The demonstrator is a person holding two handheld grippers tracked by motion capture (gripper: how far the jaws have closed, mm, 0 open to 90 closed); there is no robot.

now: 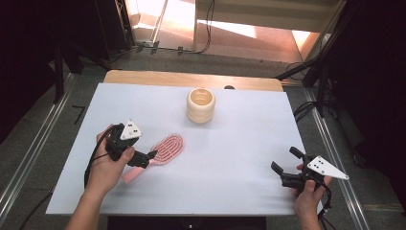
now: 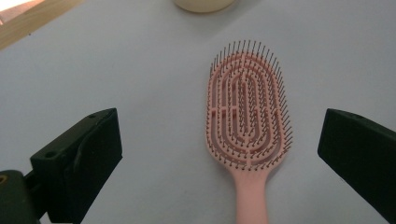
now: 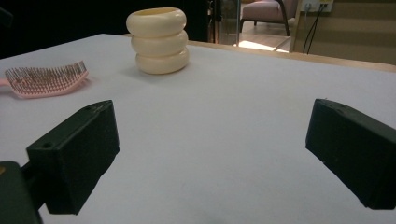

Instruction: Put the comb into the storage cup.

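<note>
A pink hairbrush (image 1: 167, 147) lies bristles up on the white table cover, its head toward the far right and its handle toward the near left. My left gripper (image 1: 145, 159) hovers over the handle, open. In the left gripper view the brush (image 2: 247, 112) runs up between the two wide-apart jaws of that gripper (image 2: 219, 126), touching neither. A cream ribbed cup (image 1: 200, 105) stands upright behind the brush. My right gripper (image 1: 286, 161) is open near the front right corner, holding nothing. From that open right gripper (image 3: 210, 126), the cup (image 3: 159, 41) and the brush (image 3: 46, 80) are far ahead to the left.
The white cover (image 1: 239, 143) spans almost the whole table, with a wooden strip (image 1: 191, 79) bare along the far edge. Between the brush and the right gripper is open surface. Dark frame rails and cables run beside the table on both sides.
</note>
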